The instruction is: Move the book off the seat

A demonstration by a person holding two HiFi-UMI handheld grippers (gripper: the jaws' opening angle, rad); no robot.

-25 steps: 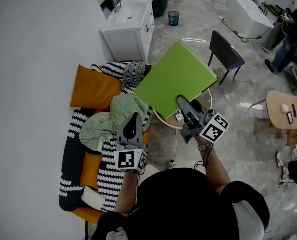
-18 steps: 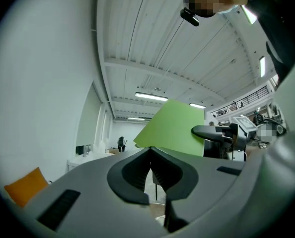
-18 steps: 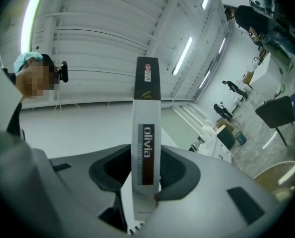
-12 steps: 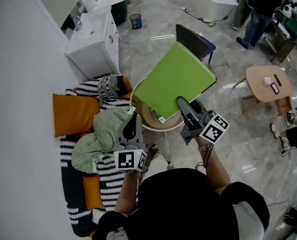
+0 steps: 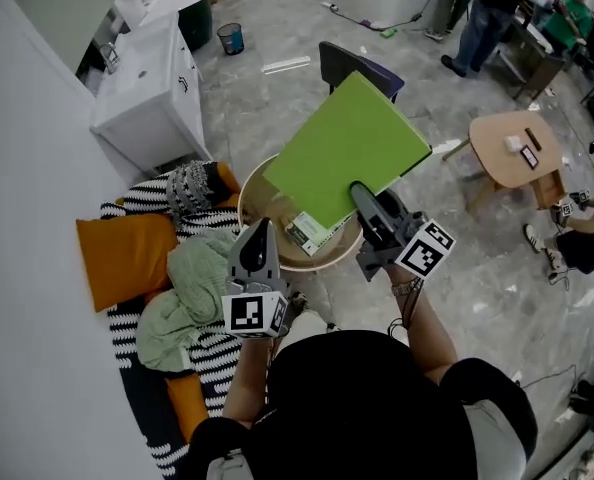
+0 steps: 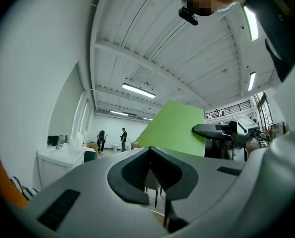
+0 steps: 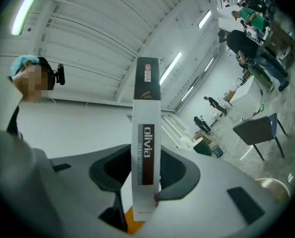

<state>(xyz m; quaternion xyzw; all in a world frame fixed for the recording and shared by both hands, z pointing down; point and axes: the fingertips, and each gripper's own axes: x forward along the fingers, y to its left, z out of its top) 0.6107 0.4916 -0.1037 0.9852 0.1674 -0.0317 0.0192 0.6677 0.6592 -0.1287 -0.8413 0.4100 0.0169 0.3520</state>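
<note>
A large green book [image 5: 352,148] is held up in the air, tilted, with my right gripper [image 5: 362,193] shut on its lower edge. In the right gripper view its white and brown spine [image 7: 146,148] stands upright between the pads. The book hangs over a round wooden table [image 5: 329,261], to the right of the striped seat [image 5: 205,350]. My left gripper [image 5: 260,230] is shut and empty, above the seat's edge, beside a green cloth [image 5: 182,293]. The left gripper view shows the book [image 6: 180,128] ahead.
An orange cushion [image 5: 127,258] and a grey knitted item [image 5: 189,188] lie on the seat. A small box [image 5: 307,233] lies on the round table. A white cabinet [image 5: 142,93], a dark chair [image 5: 352,63] and a small wooden table [image 5: 512,148] stand around. People stand at the far right.
The whole view has swung right, away from the seat. The book, still gripped by the right gripper, now hangs over the round table. The left gripper has followed, still shut.
</note>
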